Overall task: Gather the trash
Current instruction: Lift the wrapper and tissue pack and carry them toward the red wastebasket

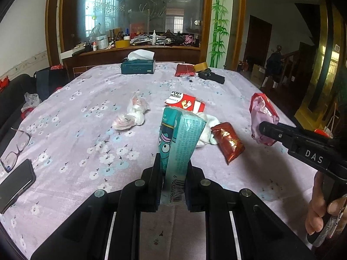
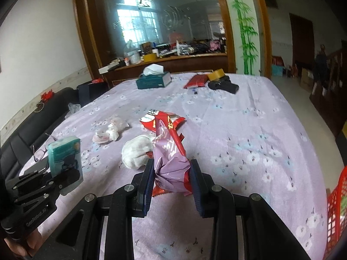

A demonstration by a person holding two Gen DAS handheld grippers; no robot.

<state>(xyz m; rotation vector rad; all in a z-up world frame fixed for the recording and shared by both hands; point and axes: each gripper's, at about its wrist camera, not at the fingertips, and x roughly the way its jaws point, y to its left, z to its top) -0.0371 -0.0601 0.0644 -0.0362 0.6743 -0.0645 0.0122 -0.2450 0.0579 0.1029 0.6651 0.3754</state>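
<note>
Lilac flowered cloth covers your table point(image 1: 71, 130), with a big wood-framed glass partition point(image 2: 164, 21) and a cluttered ledge behind it.

Your left gripper point(image 1: 173, 166) has its jaws squeezed tight on a teal tissue pack point(image 1: 180, 134), which stands upright between the pads, barcode end down, lifted clear of the cloth. From the right wrist view the same pack point(image 2: 65, 158) shows at the left edge, held above the table.

Your right gripper point(image 2: 172, 173) has its jaws partly closed on a crumpled red and lilac wrapper point(image 2: 169, 162); both pads press into it and its top sticks up past them. The left wrist view shows that wrapper point(image 1: 262, 117) off the table at the right.

Still lying on the cloth:
- a white sock point(image 2: 136, 151), just behind the right jaws;
- a dark red snack packet point(image 1: 227, 142), touching the sock's edge;
- a red and white packet point(image 1: 184, 103), beyond the sock;
- a crumpled clear bag with tissue point(image 1: 132, 114), to the left, apart from the rest.

Farther out: a tissue box point(image 1: 138, 66) at the far edge, a tape roll point(image 1: 200, 66) and a black device point(image 1: 211, 77) beside a flat red pouch point(image 1: 184, 69). Glasses point(image 1: 15, 147) and a phone point(image 1: 17, 182) lie at the near left. A red basket point(image 2: 338, 205) shows at your right edge.
</note>
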